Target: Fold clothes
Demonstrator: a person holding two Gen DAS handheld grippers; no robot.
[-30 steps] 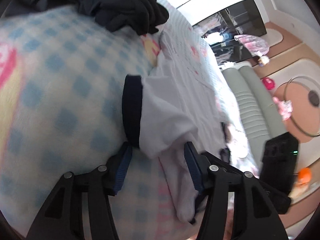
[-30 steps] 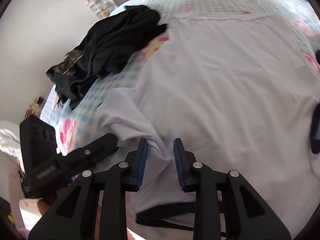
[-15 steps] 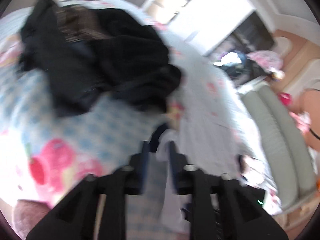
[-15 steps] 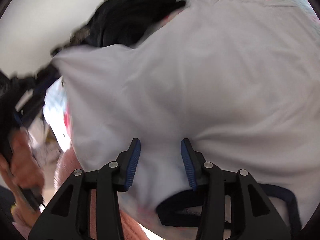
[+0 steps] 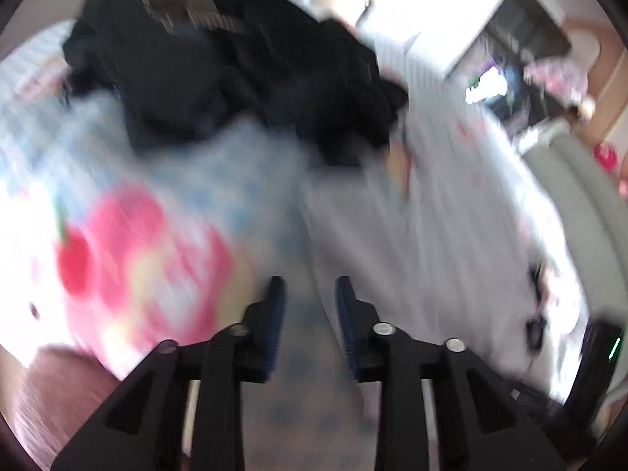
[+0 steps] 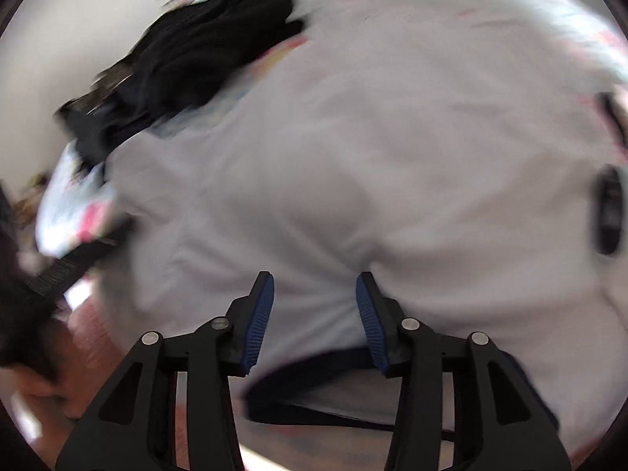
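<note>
A white shirt with a navy collar and a navy sleeve cuff lies spread on the bed. My right gripper stands open just above it near the collar, pads apart, with creased cloth beneath the gap. In the blurred left wrist view, my left gripper hovers at the shirt's left edge. Its jaws are opening, and I see nothing pinched between them. The left gripper also shows as a dark blur at the left of the right wrist view.
A heap of black clothes lies on the bed beyond the shirt. The bedsheet is blue-checked with pink prints. A grey sofa and a dark cabinet stand off the bed to the right.
The left gripper pinched the white sleeve, carried it up over the shirt and now stands wider with no sleeve in it. The right gripper's jaws have widened off the fold near the collar.
</note>
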